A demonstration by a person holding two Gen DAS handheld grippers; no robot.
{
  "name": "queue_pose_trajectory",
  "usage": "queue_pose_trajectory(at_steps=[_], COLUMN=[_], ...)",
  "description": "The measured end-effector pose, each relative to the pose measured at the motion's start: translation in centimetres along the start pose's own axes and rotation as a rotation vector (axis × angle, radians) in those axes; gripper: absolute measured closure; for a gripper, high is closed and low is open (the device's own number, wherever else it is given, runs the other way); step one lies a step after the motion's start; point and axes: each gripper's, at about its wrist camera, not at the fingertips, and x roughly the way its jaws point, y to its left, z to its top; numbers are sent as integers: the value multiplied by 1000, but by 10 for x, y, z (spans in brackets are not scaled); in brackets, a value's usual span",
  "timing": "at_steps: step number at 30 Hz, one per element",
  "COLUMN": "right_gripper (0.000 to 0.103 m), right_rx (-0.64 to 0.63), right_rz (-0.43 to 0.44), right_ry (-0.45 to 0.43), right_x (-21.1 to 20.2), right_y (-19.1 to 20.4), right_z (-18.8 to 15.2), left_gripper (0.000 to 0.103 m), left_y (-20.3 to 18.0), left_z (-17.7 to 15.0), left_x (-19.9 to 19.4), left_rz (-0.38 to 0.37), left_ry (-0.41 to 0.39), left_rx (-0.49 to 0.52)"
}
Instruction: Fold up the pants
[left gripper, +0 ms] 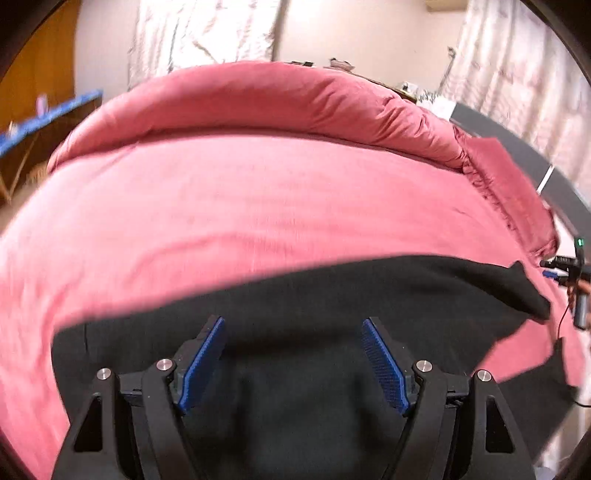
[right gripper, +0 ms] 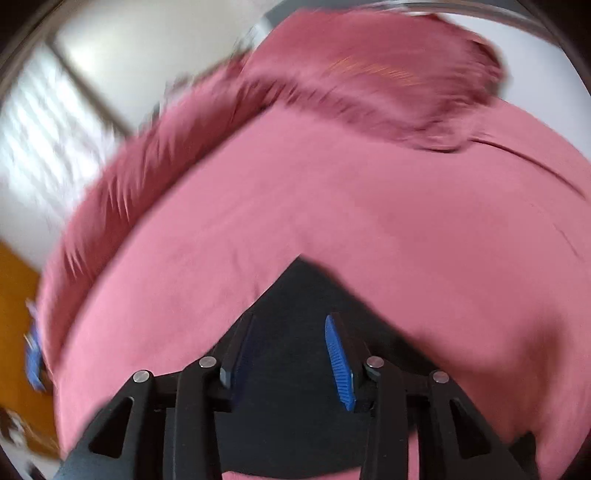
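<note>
Black pants (left gripper: 332, 295) lie flat on a pink bedspread (left gripper: 258, 192). In the left wrist view my left gripper (left gripper: 293, 325) hangs open just above the black cloth, blue pads wide apart, nothing between them. The right gripper shows at the right edge of that view (left gripper: 570, 273), past a corner of the pants. In the right wrist view my right gripper (right gripper: 290, 321) is open over a pointed corner of the pants (right gripper: 301, 280), with cloth below the fingers but not pinched. This view is motion-blurred.
A rolled pink duvet (left gripper: 258, 99) lies along the far side of the bed, with a pink pillow (left gripper: 513, 184) at the right. Curtains (left gripper: 207, 33) hang behind. A wooden desk with a blue top (left gripper: 44, 118) stands at the left.
</note>
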Motion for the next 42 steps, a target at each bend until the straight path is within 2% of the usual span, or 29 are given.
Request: queue_pose_trajectory(at_steps=[2, 4, 5, 8, 11, 13, 14, 15, 16, 19, 20, 21, 22, 23, 24, 25, 26, 27, 28, 30, 32, 34, 35, 36, 37, 38, 39, 41, 42], right_gripper=[64, 64, 63, 61, 61, 61, 66, 73, 93, 99, 100, 100, 100, 101, 101, 101, 102, 103, 103, 103, 103, 99, 90, 80, 63, 59, 58, 54, 54], right_rx=[-100, -144, -143, -80, -39, -54, -59, -68, -80, -47, -30, -5, 15, 42, 70, 96, 119, 142, 146, 177, 200, 172, 152, 132, 106, 56, -4, -52, -53], right_rz=[-96, -170, -195, -180, -265, -312, -331, -345, -347, -297, -270, -229, -205, -167, -130, -109, -84, -65, -81, -72, -65, -17, 25, 30, -10, -74, -143, -213, -221], right_ry=[47, 69, 79, 123, 194, 192, 197, 195, 193, 170, 153, 120, 102, 72, 29, -13, -65, -130, -173, -317, -345, -273, -206, -123, -72, -37, -23, 13, 36], right_x=[34, 56, 66, 90, 112, 114, 115, 116, 116, 109, 104, 95, 89, 79, 65, 52, 37, 18, 7, -28, -33, -18, -5, 13, 25, 37, 50, 76, 88], right_y=[29, 37, 40, 35, 37, 44, 47, 50, 51, 47, 43, 38, 34, 29, 25, 22, 19, 18, 19, 15, 7, 10, 9, 9, 14, 19, 23, 27, 25], right_z=[6, 7, 7, 13, 10, 8, 8, 8, 8, 5, 4, 3, 3, 3, 5, 8, 14, 24, 30, 52, 62, 65, 63, 57, 49, 40, 33, 30, 28], left_gripper=[17, 17, 15, 12, 12, 10, 3, 0, 0, 0, 4, 18, 27, 44, 48, 58, 71, 93, 94, 94, 93, 88, 76, 54, 37, 17, 15, 13, 5], left_y=[-5, -4, -5, 6, 13, 19, 22, 25, 28, 32, 32, 27, 24, 17, 11, 9, 7, 8, 12, 18, 9, 2, 5, 9, 18, 26, 33, 46, 51], left_z=[22, 42, 49, 58, 54, 41, 34, 29, 25, 17, 12, 8, 4, 1, -2, -4, -4, -2, 3, 8, 4, 1, 2, 3, 8, 10, 13, 16, 16], left_x=[20, 41, 50, 80, 110, 125, 130, 129, 127, 123, 119, 116, 110, 104, 98, 94, 90, 87, 84, 86, 91, 89, 88, 87, 91, 91, 91, 92, 97], left_rz=[51, 139, 151, 125, 124, 107, 89, 85, 70, 61, 65, 52, 25, 7, 20, 25, 35, 53, 63, 65, 116, 143, 147, 167, 198, 230, 240, 259, 266], left_ry=[11, 18, 20, 93, 213, 287, 321, 300, 268, 229, 211, 197, 181, 169, 152, 143, 129, 109, 94, 95, 94, 68, 62, 58, 56, 57, 59, 72, 91], left_rx=[73, 144, 151, 165, 188, 199, 199, 199, 199, 206, 222, 236, 256, 284, 323, 342, 355, 348, 312, 273, 324, 326, 308, 285, 260, 231, 211, 195, 195])
